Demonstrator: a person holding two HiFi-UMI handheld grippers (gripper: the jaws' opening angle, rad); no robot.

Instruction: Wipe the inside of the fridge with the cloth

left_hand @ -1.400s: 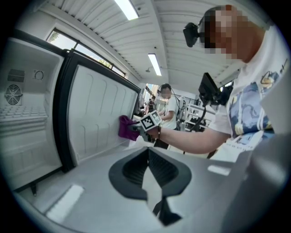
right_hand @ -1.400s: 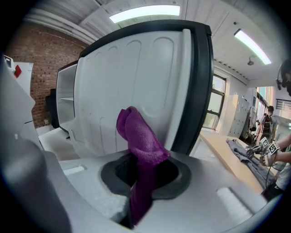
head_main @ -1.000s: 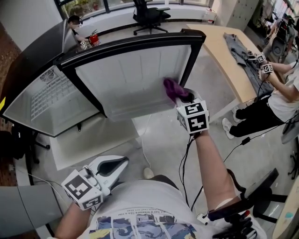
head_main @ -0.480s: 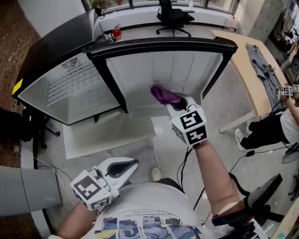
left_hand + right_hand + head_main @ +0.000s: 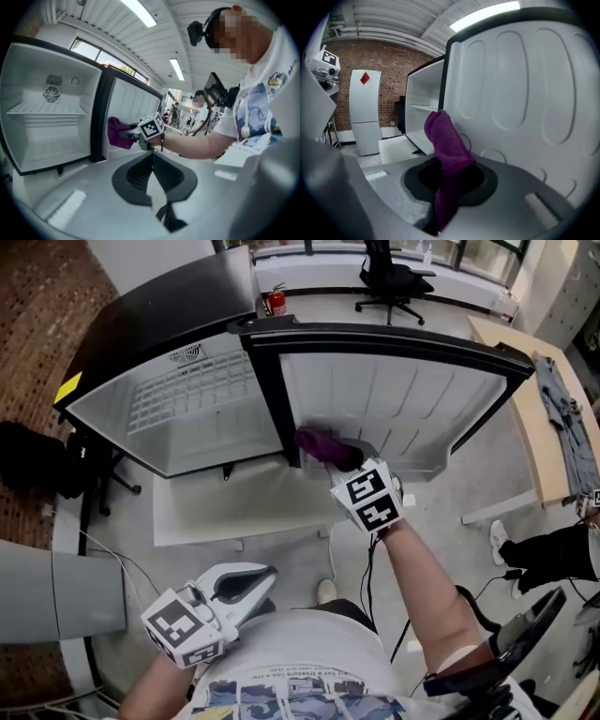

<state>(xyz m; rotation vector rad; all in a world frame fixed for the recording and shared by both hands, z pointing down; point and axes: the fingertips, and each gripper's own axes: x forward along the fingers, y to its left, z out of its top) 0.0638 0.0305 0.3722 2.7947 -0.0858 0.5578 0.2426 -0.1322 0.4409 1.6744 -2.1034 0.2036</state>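
A grey concrete floor (image 5: 281,554) ran beneath the open fridge (image 5: 178,418), and the right gripper view showed a brick wall (image 5: 389,61) and a second, white fridge (image 5: 365,110) behind. The door (image 5: 394,399) stood swung wide, its ribbed white inner panel facing the person. The right gripper (image 5: 349,457) had its jaws pinched on the purple cloth (image 5: 319,442), which bunched up past the tips, low on that panel at the hinge side, just beside the black frame; contact with the panel could not be told. The left gripper (image 5: 246,583) hung low by the person's shirt (image 5: 291,662), well apart from the fridge, jaws pressed together on nothing
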